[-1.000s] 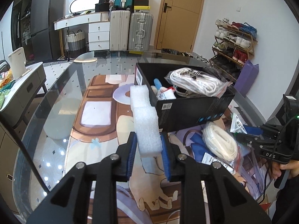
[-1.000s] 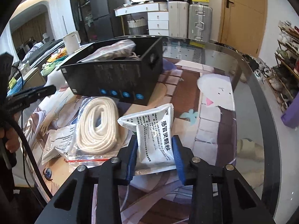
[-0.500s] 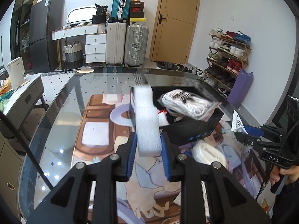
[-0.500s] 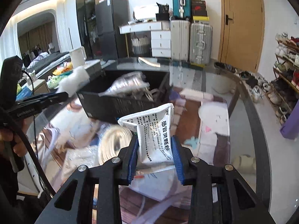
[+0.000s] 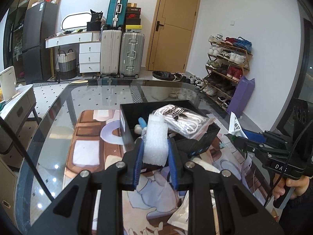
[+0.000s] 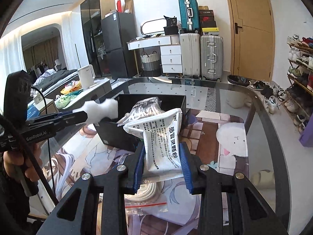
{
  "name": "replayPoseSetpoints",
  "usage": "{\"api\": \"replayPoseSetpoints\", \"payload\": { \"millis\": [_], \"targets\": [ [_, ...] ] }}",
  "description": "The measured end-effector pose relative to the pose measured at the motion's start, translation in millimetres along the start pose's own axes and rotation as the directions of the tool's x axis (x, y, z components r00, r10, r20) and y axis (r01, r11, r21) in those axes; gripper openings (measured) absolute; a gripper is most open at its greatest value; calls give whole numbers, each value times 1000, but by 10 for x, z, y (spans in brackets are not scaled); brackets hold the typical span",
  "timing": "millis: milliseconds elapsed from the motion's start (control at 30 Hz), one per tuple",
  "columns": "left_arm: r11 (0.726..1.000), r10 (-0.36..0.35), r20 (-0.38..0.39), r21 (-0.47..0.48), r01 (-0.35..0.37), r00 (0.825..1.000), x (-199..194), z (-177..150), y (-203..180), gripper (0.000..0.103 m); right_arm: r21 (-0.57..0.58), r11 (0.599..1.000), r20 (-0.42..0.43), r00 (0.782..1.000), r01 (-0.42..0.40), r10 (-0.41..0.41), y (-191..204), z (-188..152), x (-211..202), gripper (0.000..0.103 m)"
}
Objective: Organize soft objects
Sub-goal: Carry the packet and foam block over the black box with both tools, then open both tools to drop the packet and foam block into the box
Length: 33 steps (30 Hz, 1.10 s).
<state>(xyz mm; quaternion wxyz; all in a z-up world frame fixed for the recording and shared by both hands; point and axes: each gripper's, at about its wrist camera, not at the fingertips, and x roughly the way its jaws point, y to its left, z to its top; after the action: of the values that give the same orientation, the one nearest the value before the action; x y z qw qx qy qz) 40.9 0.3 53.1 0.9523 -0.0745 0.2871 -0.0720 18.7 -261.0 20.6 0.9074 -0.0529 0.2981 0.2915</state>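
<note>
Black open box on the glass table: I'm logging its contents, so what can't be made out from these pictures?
- Left wrist view: white foam block in the left gripper hides the black open box's near corner.
- Right wrist view: white printed sachet in the right gripper covers the interior.
- Both views: clear bag of white cord buries whatever lies beneath.

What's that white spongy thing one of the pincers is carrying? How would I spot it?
Find the black box on the glass table. Just above its near-left corner, the left gripper pinches a white foam strip. Unlike the bagged white rope inside the box, it is bare, bumpy and unwrapped.
</note>
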Motion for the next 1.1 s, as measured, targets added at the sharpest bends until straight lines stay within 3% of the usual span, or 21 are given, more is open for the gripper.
{"api": "replayPoseSetpoints", "payload": {
  "millis": [300, 500, 867, 1100],
  "targets": [
    [1000, -16, 16, 9, 16, 1000, 187, 168, -71, 22, 69, 997, 38, 999, -25, 22, -121, 237, 91, 34],
    [1000, 6, -40, -3, -6, 999, 450, 79, -58, 22, 99, 994, 31, 998, -55, 53, -108, 464, 374, 34],
    [999, 34, -51, 14, -34, 998, 629, 68, -79, 23, 134, 989, -81, 994, -56, 67, -10, 726, 1038, 35],
    [999, 33, -50, 35, -32, 998, 648, 68, -63, 24, 85, 996, -152, 988, -23, 36, 137, 615, 1223, 37]
  ]
}}
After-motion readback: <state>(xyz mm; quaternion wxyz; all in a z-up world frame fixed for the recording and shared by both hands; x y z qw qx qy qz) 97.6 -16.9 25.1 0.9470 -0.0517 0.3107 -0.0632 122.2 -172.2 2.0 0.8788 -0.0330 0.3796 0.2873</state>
